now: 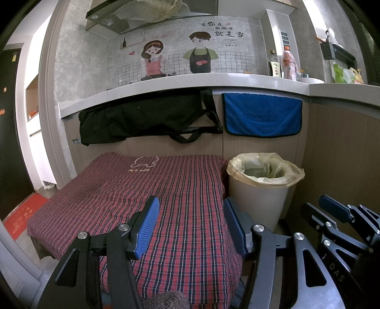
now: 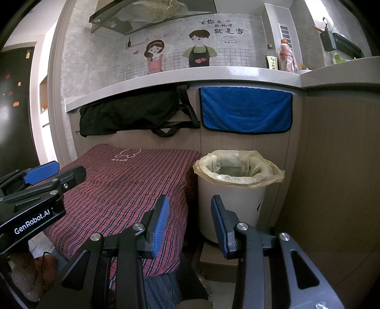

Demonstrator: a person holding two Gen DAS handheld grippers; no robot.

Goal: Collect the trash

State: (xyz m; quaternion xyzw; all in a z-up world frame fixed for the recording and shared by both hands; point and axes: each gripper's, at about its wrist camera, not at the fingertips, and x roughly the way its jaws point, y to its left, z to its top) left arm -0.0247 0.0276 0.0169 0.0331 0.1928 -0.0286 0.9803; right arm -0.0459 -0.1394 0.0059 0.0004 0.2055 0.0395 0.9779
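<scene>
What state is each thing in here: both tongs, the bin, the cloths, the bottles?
Left tongs: open, empty, over the plaid cloth.
Right tongs: open, empty, between cloth edge and bin.
Trash bin: upright, no lid, lined.
Bin liner: folded over the rim; contents unclear.
Plaid cloth: spread flat, no trash visible on it.
Blue towel: hanging below the counter.
Black bag: hanging beside the towel.
Bottles: upright on the counter.

A pale stone tabletop [image 1: 166, 83] curves across a small kitchen. Above it, the grey tiled wall [image 1: 78, 69] carries a cartoon sticker [image 1: 177, 57] of a girl and a boy under a glass range hood [image 1: 133, 21]. Below the tabletop, wood-grain cabinet fronts [image 1: 337, 152] hold a hanging blue towel [image 1: 262, 115] and black fabric [image 1: 142, 118]. Left of it stands a dark door [image 1: 9, 133] with a red mat [image 1: 22, 218] at its foot.
</scene>
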